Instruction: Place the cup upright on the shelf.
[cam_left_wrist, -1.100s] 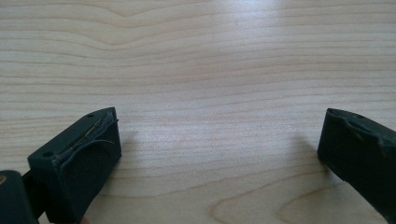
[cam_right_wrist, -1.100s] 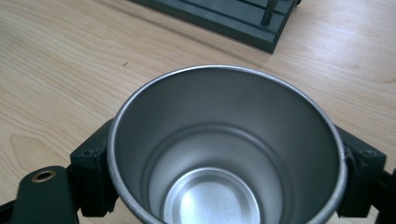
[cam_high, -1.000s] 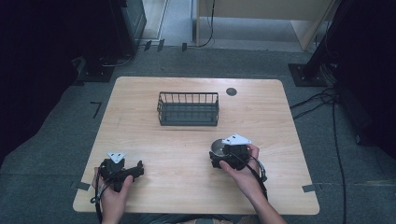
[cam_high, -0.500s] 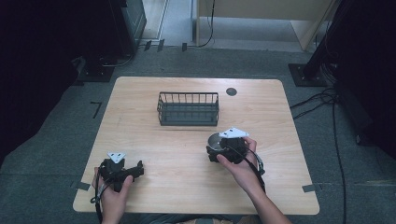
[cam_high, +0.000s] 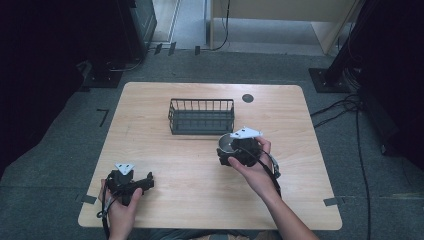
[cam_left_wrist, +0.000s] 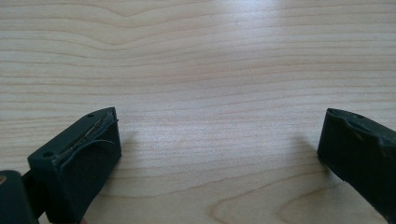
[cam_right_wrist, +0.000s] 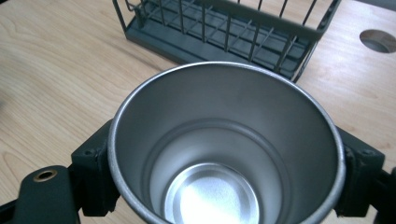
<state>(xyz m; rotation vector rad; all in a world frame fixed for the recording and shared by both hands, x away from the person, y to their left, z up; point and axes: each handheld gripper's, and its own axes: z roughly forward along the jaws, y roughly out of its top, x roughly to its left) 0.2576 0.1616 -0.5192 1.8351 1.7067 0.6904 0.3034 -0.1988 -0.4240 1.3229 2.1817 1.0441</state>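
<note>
Your high view sits above your side of the worktop (cam_high: 165, 150) and looks forward and down, far enough back to take in the whole top, the floor around it and your forearms coming in from the bottom edge.

Your left gripper view rides low, very near the wood, and faces along its own jaws across bare worktop grain.

Your right gripper view looks down along its jaws from close range, straight into the mouth of the steel cup (cam_right_wrist: 226, 154), with the wire basket (cam_right_wrist: 233, 28) and the round hole (cam_right_wrist: 378, 39) in the worktop beyond.

The high view shares that cup (cam_high: 226, 143), basket (cam_high: 201, 116) and hole (cam_high: 247, 98) with the right gripper view.
</note>
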